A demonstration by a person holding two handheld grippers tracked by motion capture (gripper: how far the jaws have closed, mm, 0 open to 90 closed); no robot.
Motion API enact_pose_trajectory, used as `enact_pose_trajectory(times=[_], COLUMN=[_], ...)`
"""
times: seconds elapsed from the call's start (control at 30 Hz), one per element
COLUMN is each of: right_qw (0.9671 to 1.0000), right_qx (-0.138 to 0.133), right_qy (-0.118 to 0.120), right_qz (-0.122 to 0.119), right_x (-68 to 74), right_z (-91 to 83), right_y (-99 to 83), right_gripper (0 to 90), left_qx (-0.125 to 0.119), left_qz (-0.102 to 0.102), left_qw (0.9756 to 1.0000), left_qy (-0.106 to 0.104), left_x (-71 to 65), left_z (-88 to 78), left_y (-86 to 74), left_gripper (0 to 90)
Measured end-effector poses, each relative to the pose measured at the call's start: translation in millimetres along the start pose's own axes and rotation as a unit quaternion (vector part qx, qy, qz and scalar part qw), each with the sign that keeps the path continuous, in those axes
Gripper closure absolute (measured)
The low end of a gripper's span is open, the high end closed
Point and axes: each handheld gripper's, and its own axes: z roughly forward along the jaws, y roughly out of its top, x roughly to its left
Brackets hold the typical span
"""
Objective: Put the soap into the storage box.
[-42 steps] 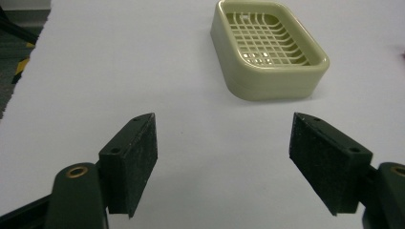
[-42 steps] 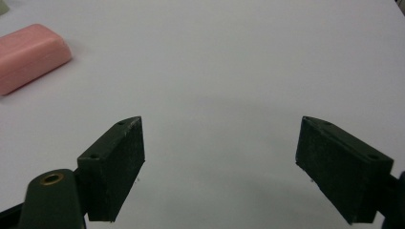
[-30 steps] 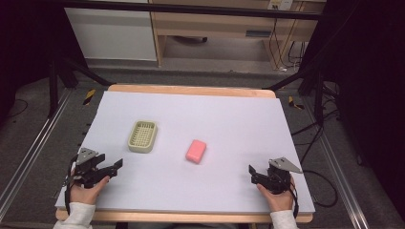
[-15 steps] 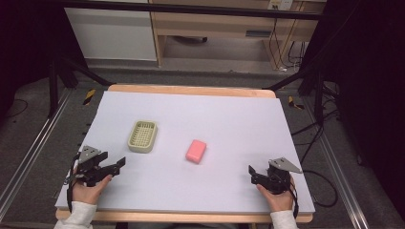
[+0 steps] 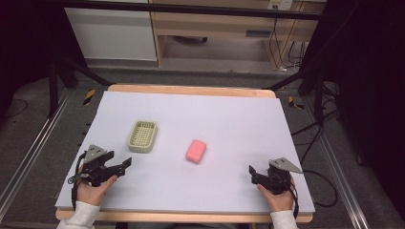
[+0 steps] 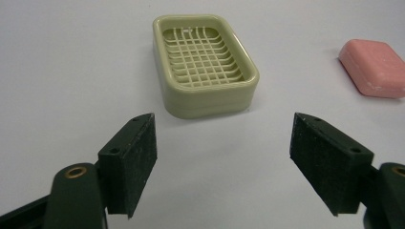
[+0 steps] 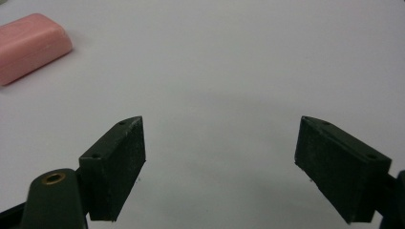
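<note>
A pale green soap dish (image 5: 142, 136) with a slotted floor stands on the left half of the white table top (image 5: 229, 114). A pink bar of soap (image 5: 196, 150) lies on the table to its right, apart from it. My left gripper (image 5: 122, 166) rests near the front left corner, open and empty, pointing toward the dish (image 6: 204, 64); the soap (image 6: 375, 67) is at the far right of the left gripper view, and the left gripper (image 6: 224, 138) holds nothing. My right gripper (image 5: 252, 172) sits near the front right, open and empty. In the right gripper view the soap (image 7: 29, 45) lies far left of the right gripper (image 7: 222, 143).
The table has a wooden rim (image 5: 191, 89) at the back. Beyond it stand a white cabinet (image 5: 112, 33) and a wooden shelf unit (image 5: 224, 28). Cables (image 5: 315, 138) hang off the right side, and metal rails (image 5: 28, 157) run along the floor.
My left gripper has shifted slightly to the right along the front of the table. The right gripper, the dish and the soap have not moved.
</note>
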Motion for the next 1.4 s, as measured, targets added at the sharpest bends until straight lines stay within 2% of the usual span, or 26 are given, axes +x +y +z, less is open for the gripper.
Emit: enact_pose_trajectory(times=[0.23,0.43,0.87,1.4], right_qw=[1.0000,1.0000,0.9999,0.9999], right_qx=[-0.002,-0.002,-0.005,-0.005], right_qy=[-0.003,-0.006,-0.014,-0.016], right_qz=[-0.001,0.001,-0.004,-0.002], right_x=[-0.4,1.0,1.9,2.0], right_z=[1.1,1.6,3.3,4.4], right_y=[-0.5,-1.6,-2.6,-3.4], right_gripper=[18.0,17.8,17.8,16.9], left_qx=[-0.004,0.003,-0.002,-0.015], left_qz=[0.011,0.022,0.025,0.034], left_qw=[0.9999,0.9997,0.9995,0.9987], left_qy=[-0.004,-0.009,-0.020,-0.036], left_x=[-6.7,-11.3,-18.7,-38.0], left_z=[2.2,4.4,7.5,15.7], left_y=[7.6,10.7,24.4,46.0], left_gripper=[23.7,23.6,23.1,23.1])
